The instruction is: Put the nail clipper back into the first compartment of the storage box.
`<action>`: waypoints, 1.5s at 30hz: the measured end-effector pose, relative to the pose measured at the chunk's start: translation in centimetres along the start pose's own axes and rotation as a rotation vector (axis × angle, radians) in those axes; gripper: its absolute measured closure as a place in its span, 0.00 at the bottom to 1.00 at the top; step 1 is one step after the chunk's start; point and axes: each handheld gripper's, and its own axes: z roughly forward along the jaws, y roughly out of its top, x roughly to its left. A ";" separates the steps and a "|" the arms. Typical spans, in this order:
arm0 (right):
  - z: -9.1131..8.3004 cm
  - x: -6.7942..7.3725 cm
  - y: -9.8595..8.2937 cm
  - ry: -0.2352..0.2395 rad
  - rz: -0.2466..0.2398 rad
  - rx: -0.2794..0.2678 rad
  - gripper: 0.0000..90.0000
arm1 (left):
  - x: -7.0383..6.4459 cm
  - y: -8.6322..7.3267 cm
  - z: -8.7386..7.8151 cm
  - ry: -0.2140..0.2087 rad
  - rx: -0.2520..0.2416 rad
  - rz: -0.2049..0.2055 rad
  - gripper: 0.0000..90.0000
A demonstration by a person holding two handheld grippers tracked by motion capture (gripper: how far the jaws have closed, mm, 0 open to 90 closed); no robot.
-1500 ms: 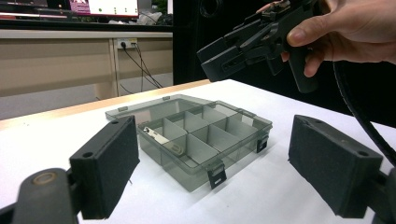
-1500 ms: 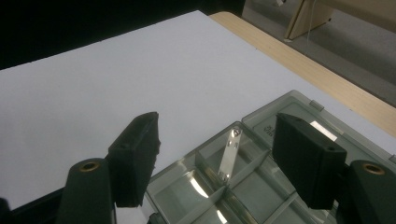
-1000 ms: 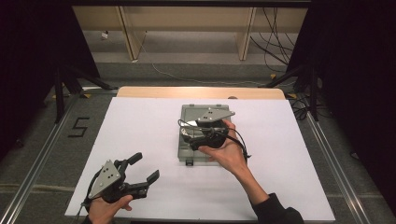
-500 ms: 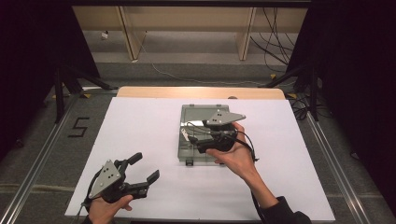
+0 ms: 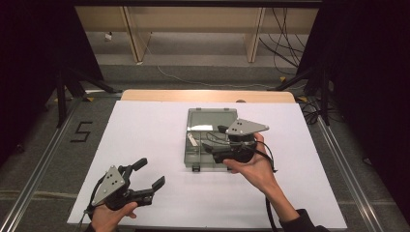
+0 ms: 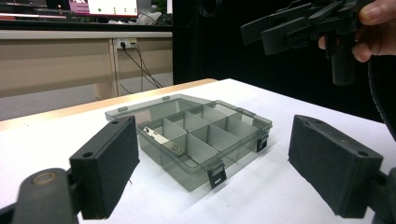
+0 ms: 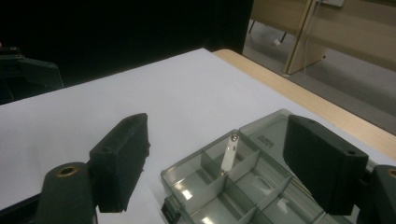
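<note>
Box [image 5: 211,137] of clear grey plastic, lid open and laid flat behind it, near the middle of the white table [image 5: 145,130]. Divided into small compartments, two latches on the front wall. Probably light and stiff, slick on its sides, likely to skid on the sheet if pushed; best taken across a side wall or by the front edge beside a latch, not by the thin dividers.

Right gripper [image 5: 215,139] held over the box's right half, jaws spread wide, nothing between them. Left gripper [image 5: 150,174] low at the near left of the table, well apart from the box, jaws likewise wide and bare.

Small pale strip [image 7: 229,157] leaning in one compartment at the left side of the box, one end up on a divider. Possibly metal or plastic, too small to tell. Thin and light; a pinch across its raised end looks easiest.
</note>
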 end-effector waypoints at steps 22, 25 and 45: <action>-3.6 -0.3 -2.5 -0.019 0.026 -0.063 0.22 | -0.1 0.1 -0.1 0.005 0.010 0.005 0.17; -4.1 -0.4 -2.8 -0.022 0.030 -0.062 0.22 | 0.0 0.0 0.0 -0.002 0.000 -0.001 0.17; -6.6 0.6 -5.5 -0.025 0.050 -0.101 0.19 | -0.1 0.1 -0.1 0.001 0.013 0.004 0.17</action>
